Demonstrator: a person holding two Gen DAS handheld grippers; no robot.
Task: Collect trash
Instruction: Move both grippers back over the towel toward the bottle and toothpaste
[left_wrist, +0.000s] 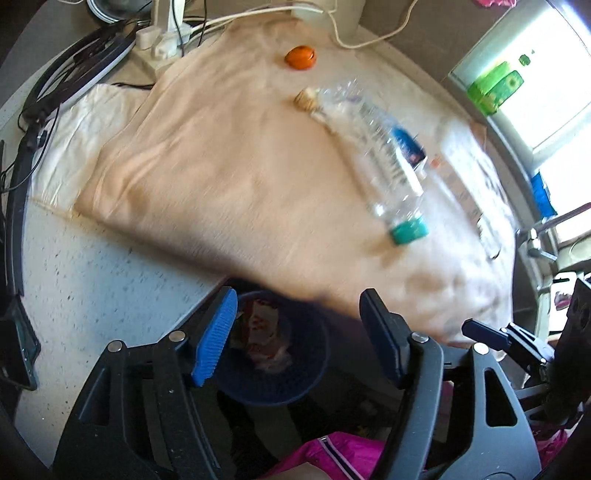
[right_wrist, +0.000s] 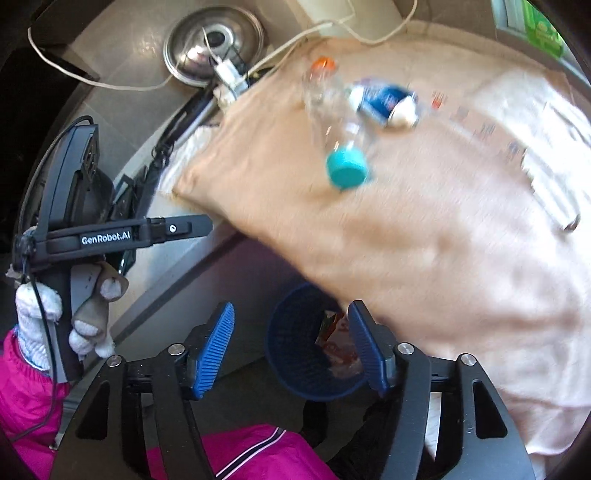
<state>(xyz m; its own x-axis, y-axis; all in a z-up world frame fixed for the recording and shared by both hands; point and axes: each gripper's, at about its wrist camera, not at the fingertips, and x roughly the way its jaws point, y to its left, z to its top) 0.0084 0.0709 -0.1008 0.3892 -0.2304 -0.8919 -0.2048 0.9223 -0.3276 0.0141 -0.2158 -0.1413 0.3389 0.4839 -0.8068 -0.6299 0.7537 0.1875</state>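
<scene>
Both grippers hung empty above the round dark-blue plastic mesh wastebasket (left_wrist: 275, 354), which stood on the floor just in front of the counter's near edge. The left gripper (left_wrist: 297, 338) had its blue ribbed pads spread wide with nothing between them, and the right gripper (right_wrist: 291, 345) stood the same way. Crumpled red-and-white wrappers (left_wrist: 264, 332) already lay in the basket, so one drop seemed done and the step in hand looked like going back for more.

The likeliest next piece was the clear, crushed plastic bottle with a teal cap (left_wrist: 384, 166), lying on its side on the beige cloth (left_wrist: 221, 166) that covered the counter, far from the grippers and towards the right. Its thin ribbed walls looked dented and light (motion blur hid finer detail). Just beyond it lay a second clear bottle with a blue label (right_wrist: 386, 99), and farther still a small orange cap (left_wrist: 301, 57). Picking the bottle up would call for lowering open jaws across its body, near the cap end.
</scene>
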